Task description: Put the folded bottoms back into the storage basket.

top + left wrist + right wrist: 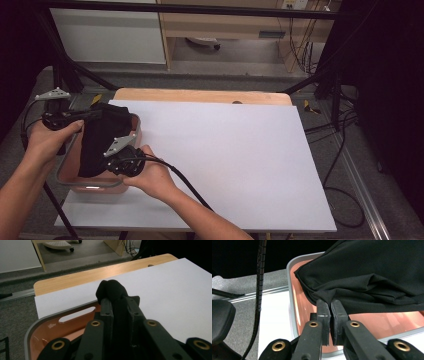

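Left hand-held gripper [95, 114], upper left of the high view: jaws drawn narrow and clamped on a bunched fold of the black cloth [100, 140]. In the left gripper view the fold bulges past the jaw tips at frame centre [112, 291]; the pads themselves are buried in fabric.

Right hand-held gripper [112, 162], left of centre, lower: jaws nearly together, pinching the cloth's hemmed corner [362, 282] at the middle of the right gripper view. Its body is partly covered by the hand [155, 177].

Black cloth: stretched between the two grippers, hanging over the tray [67, 177]. Its lower edge against the tray floor is hard to make out.

Tray: grey-rimmed, reddish-brown inside, at the left edge of the white table [225, 160]; largely hidden by cloth, with a handle slot [77, 314] visible.

Table: the wooden edge [200, 95] shows at the far side.
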Action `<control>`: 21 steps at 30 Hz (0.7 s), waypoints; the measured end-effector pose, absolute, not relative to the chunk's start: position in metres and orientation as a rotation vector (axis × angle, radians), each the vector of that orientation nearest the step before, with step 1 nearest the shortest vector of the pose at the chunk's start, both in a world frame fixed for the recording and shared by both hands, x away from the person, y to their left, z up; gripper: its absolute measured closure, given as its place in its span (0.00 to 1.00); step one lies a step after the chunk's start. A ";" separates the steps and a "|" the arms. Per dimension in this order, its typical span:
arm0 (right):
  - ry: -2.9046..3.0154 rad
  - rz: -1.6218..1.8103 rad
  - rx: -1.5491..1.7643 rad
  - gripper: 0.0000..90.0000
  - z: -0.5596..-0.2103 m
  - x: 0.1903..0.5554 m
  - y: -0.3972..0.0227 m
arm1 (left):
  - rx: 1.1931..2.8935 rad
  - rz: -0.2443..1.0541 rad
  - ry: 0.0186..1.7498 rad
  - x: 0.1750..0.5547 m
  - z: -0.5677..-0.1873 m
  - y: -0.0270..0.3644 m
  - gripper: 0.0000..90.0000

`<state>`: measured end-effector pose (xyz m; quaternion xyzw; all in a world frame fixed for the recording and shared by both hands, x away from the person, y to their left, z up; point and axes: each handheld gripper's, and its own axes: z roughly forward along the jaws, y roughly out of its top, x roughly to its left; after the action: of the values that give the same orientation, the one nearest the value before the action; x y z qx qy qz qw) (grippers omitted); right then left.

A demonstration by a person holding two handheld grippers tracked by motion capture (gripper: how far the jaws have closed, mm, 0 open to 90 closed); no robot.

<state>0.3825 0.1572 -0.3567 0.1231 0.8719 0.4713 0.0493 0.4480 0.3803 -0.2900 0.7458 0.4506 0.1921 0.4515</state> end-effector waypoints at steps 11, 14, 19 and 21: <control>2.664 1.435 0.394 0.97 -0.358 0.384 0.162 | 1.847 0.486 1.124 0.448 -0.293 0.383 0.88; 2.667 1.428 0.402 0.97 -0.359 0.385 0.163 | 1.862 0.494 1.128 0.450 -0.296 0.382 0.88; 2.676 1.415 0.406 0.97 -0.361 0.387 0.167 | 1.864 0.482 1.140 0.457 -0.304 0.382 0.87; 2.681 1.406 0.418 0.95 -0.361 0.388 0.168 | 1.862 0.488 1.137 0.460 -0.309 0.382 0.81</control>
<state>0.3882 0.1679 -0.3607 0.1365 0.8765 0.4596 0.0427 0.4605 0.3824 -0.3091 0.7488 0.4572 0.1965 0.4379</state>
